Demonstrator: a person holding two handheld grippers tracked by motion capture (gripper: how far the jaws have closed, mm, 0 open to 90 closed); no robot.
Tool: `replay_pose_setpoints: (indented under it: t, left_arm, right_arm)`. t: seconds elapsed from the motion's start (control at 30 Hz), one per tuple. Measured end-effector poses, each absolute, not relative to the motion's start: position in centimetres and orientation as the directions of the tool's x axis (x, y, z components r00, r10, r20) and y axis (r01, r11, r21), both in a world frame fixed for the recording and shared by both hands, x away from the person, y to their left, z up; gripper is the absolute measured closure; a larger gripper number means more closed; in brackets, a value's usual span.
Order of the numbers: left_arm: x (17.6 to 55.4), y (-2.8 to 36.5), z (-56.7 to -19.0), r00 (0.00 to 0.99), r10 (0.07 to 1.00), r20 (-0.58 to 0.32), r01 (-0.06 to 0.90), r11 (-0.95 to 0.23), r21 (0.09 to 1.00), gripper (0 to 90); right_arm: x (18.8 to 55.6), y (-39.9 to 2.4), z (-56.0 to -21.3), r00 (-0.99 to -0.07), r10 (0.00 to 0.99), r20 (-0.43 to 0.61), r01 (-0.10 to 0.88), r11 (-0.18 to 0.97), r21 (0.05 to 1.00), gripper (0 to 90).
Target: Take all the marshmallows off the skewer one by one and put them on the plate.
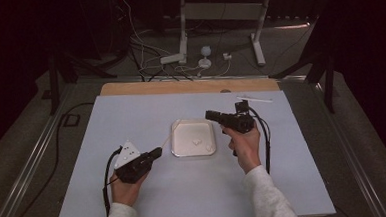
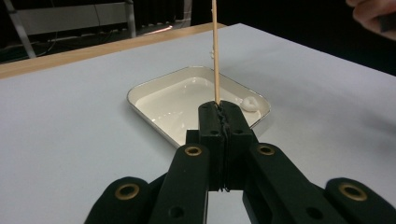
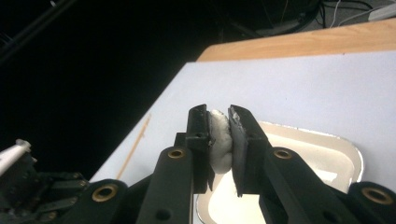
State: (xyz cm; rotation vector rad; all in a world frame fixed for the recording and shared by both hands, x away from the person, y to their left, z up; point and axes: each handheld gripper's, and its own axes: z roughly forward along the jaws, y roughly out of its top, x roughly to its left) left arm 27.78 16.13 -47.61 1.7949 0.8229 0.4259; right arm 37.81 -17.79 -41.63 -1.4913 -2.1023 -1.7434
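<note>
The left gripper [image 2: 219, 116] is pinching a thin wooden skewer [image 2: 215, 51] between fingers pressed tight together, the stick pointing out over the white tray [image 2: 140, 95] in the middle of the tabletop [image 1: 131, 116]. The right gripper [image 3: 219, 130] is squeezing a soft white marshmallow [image 3: 220, 140] just above the tray's right side; another white piece [image 2: 250, 104] is lying in the tray's corner.

My guess is the two are about to meet (marshmallow onto stick). The lump is already looking squashed, so it may tear or stick to the fingers instead of sliding on. The skewer is gripped only at its very end, so a push along it could make it pivot, slip or snap. A missed aim could poke the person's right hand [image 1: 245, 143].

No brand, label or readable writing is showing anywhere.
</note>
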Motion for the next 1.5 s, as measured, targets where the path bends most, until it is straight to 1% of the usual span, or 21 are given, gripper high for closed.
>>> replay_pose_setpoints:
  t: [0.33, 0.8, 0.9, 0.97, 1.03, 1.13, 1.2, 1.23, 1.37, 1.4, 1.47, 1.5]
  left_arm:
    - [27.9, 15.9, -47.7, 0.689, 0.715, -0.121, 0.341, -0.172, 0.924, 90.0]
    - [28.0, 15.8, -47.8, 0.689, 0.714, -0.123, 0.347, -0.176, 0.921, 90.0]
    - [28.0, 15.7, -47.9, 0.689, 0.715, -0.121, 0.348, -0.179, 0.920, 90.0]
    - [28.0, 15.7, -47.9, 0.689, 0.714, -0.122, 0.348, -0.178, 0.921, 90.0]
    - [28.0, 15.8, -47.9, 0.688, 0.716, -0.122, 0.349, -0.178, 0.920, 90.0]
    - [28.0, 15.7, -47.9, 0.685, 0.718, -0.123, 0.351, -0.177, 0.919, 90.0]
    - [28.0, 15.7, -47.9, 0.683, 0.720, -0.124, 0.353, -0.177, 0.918, 90.0]
    - [28.1, 15.6, -47.9, 0.680, 0.722, -0.127, 0.356, -0.174, 0.918, 90.0]
    - [28.0, 15.5, -47.8, 0.672, 0.728, -0.138, 0.361, -0.159, 0.919, 90.0]
    - [28.0, 15.5, -47.7, 0.669, 0.731, -0.136, 0.361, -0.158, 0.919, 89.9]
    - [27.9, 15.3, -47.6, 0.666, 0.734, -0.137, 0.361, -0.157, 0.919, 89.9]
    - [27.9, 15.2, -47.6, 0.665, 0.734, -0.136, 0.362, -0.157, 0.919, 89.9]
  right_arm:
    - [38.1, -16.7, -43.1, -0.545, 0.667, 0.508, 0.671, -0.016, 0.741, 77.3]
    - [38.1, -15.6, -45.0, -0.554, 0.721, 0.417, 0.678, 0.100, 0.728, 73.8]
    - [38.2, -15.5, -45.3, -0.551, 0.729, 0.406, 0.682, 0.112, 0.723, 71.2]
    - [38.3, -15.5, -45.6, -0.539, 0.742, 0.399, 0.685, 0.110, 0.721, 64.5]
    - [38.3, -15.6, -45.8, -0.528, 0.753, 0.392, 0.684, 0.104, 0.722, 54.0]
    - [38.3, -15.8, -46.3, -0.519, 0.761, 0.389, 0.692, 0.107, 0.714, 46.2]
    - [38.3, -15.9, -46.5, -0.519, 0.760, 0.391, 0.692, 0.105, 0.715, 37.7]
    - [38.3, -15.9, -46.6, -0.523, 0.754, 0.397, 0.691, 0.102, 0.716, 32.4]
    - [37.8, -15.9, -46.4, -0.551, 0.736, 0.393, 0.667, 0.106, 0.737, 17.0]
    - [37.7, -15.8, -46.3, -0.559, 0.734, 0.385, 0.659, 0.111, 0.744, 14.1]
    - [37.3, -15.7, -46.1, -0.582, 0.725, 0.368, 0.638, 0.126, 0.760, 12.0]
    - [37.2, -15.7, -46.0, -0.594, 0.720, 0.359, 0.629, 0.137, 0.766, 8.0]
